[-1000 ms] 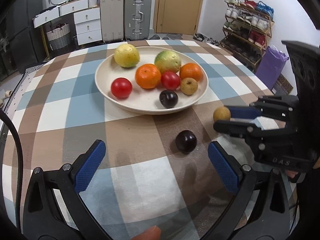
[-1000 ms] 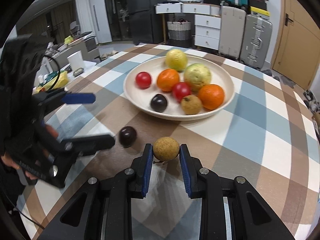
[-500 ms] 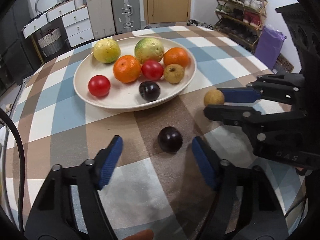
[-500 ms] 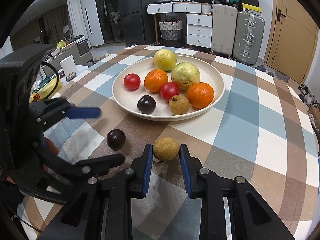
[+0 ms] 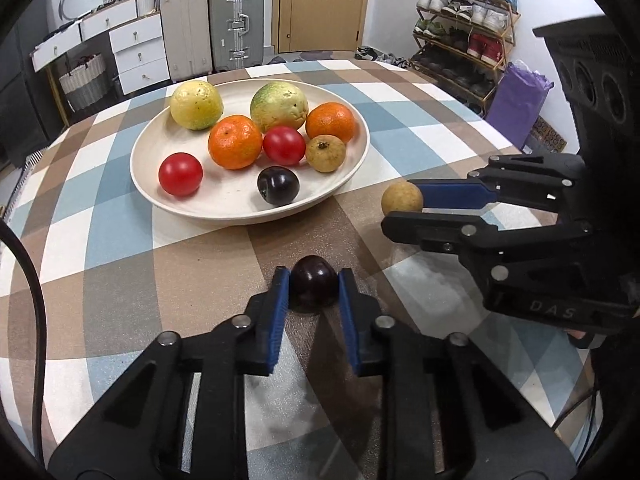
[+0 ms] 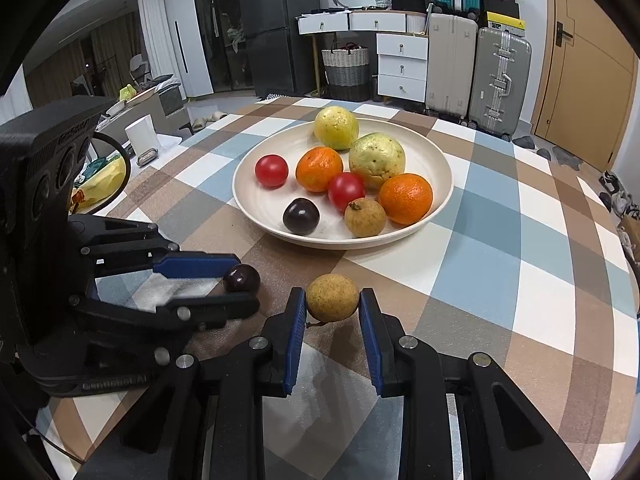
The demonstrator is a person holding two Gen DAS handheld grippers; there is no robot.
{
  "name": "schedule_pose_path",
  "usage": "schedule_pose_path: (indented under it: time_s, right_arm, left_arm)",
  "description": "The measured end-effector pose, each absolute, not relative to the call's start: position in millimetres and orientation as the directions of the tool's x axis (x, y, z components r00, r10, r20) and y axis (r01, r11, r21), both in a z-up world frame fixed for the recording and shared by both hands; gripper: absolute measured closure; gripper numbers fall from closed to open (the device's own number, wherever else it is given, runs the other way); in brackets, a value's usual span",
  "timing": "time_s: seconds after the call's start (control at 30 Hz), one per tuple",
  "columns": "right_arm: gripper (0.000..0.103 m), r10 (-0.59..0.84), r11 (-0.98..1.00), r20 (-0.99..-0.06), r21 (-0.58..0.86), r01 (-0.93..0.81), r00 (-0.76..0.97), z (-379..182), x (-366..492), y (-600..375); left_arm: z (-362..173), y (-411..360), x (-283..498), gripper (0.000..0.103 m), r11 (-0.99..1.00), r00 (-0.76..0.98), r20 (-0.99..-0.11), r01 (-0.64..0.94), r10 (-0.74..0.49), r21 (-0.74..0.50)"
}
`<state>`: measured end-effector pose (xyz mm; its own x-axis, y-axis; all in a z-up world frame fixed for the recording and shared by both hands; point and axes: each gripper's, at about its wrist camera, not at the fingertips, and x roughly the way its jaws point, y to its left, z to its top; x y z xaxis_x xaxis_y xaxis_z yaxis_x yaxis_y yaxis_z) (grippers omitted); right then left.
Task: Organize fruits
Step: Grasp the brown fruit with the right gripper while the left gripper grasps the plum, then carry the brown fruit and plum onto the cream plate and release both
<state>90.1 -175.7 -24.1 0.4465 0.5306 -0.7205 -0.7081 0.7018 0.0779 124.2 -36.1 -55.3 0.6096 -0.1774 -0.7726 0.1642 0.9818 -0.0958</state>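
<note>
Checked tablecloth (image 5: 120, 280) near the plate (image 5: 360, 152): your left gripper (image 5: 314, 290) pinches the dark plum (image 5: 314, 286), right gripper (image 6: 332, 312) the tan fruit (image 6: 332, 298). Both look light, smooth and round; grip across the widest part, gently.

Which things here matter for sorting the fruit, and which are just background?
Job: dark plum in the left gripper; tan fruit in the right gripper; plate with eight fruits.

Background: suitcases, drawers, basket, shoe rack, purple bag.

Suitcases (image 5: 236, 20), white drawers (image 5: 138, 52), wooden door (image 5: 322, 4), shoe rack (image 5: 466, 32).
</note>
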Motion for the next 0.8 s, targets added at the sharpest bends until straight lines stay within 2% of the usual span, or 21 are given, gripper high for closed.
schedule_pose_path:
  time_s: [0.43, 0.8]
  right_arm:
    - [0.075, 0.536, 0.701, -0.716, 0.082, -0.708, 0.448, -24, 91, -177]
    - [0.075, 0.564, 0.713, -0.671, 0.101, -0.694, 0.481, -15, 90, -184]
  left_arm:
    - [-45, -36, 113, 0.082, 0.976, 0.650, -0.731, 0.186, -0.207, -0.111]
    - [-32, -16, 108, 0.082, 0.982, 0.705, -0.684, 0.115, -0.187, -0.149]
